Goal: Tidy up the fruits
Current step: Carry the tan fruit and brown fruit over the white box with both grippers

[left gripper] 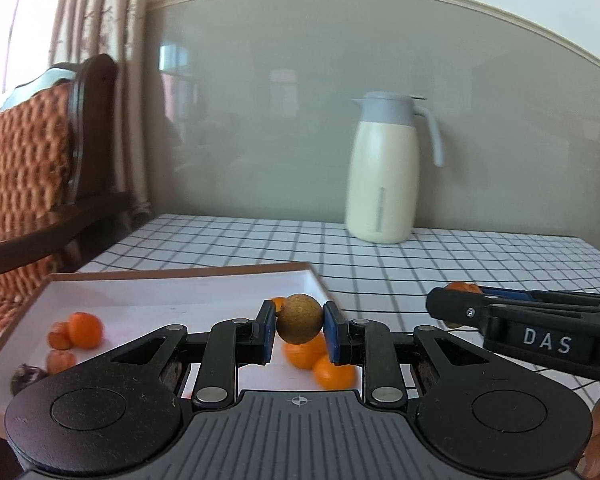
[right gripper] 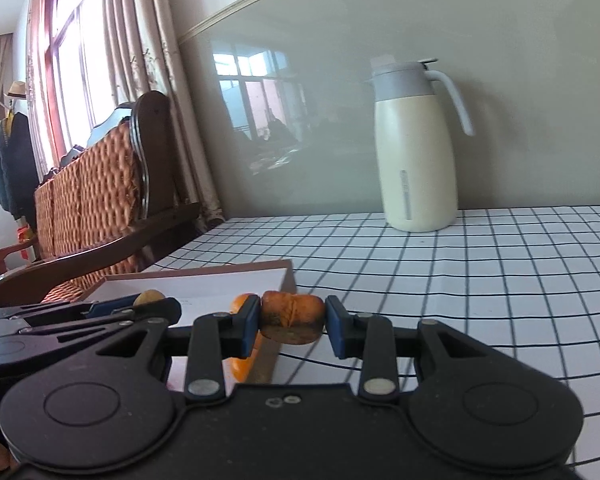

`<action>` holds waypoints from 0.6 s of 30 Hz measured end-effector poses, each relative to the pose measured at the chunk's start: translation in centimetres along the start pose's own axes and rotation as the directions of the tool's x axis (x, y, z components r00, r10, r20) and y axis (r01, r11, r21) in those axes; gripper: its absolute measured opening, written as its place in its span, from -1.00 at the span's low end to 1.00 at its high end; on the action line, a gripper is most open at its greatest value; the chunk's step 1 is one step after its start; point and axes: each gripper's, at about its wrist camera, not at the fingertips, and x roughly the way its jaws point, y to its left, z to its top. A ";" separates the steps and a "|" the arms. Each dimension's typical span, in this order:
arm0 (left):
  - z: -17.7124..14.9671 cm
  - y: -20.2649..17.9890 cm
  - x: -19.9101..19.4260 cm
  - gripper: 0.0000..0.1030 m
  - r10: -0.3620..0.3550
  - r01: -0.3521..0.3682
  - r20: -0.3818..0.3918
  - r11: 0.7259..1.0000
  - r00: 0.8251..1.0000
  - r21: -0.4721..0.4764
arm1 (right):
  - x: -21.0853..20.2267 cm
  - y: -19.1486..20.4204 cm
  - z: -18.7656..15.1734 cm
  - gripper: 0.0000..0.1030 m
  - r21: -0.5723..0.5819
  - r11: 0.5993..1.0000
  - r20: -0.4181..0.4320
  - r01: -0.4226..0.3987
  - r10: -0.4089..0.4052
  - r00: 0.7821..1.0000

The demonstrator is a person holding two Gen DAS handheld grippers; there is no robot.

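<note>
Brown round fruit (left gripper: pixel 300 319) sits pinched in the left gripper (left gripper: pixel 300 330) above the white box (left gripper: pixel 140 304) for dropping in, while the right gripper (right gripper: pixel 293 326) clamps a wrinkled orange fruit (right gripper: pixel 293 316) just right of it, awaiting its turn.

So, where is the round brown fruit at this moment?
In the left wrist view the brown fruit sits clamped in the left gripper, above the white tray near its right wall.

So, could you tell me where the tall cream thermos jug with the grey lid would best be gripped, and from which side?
Grip the cream thermos jug by its curved grey handle, coming from its right side. It stands upright against the wall, and the handle loops clear of the body there, slim enough for two fingers. The rounded body looks too wide for these jaws, I'd judge.
</note>
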 end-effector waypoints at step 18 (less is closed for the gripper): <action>-0.2 7.1 -0.4 -0.50 0.158 -0.156 0.010 0.983 0.987 -0.099 | 2.4 4.9 0.3 -0.49 -0.068 0.997 0.046 -0.045 0.048 0.998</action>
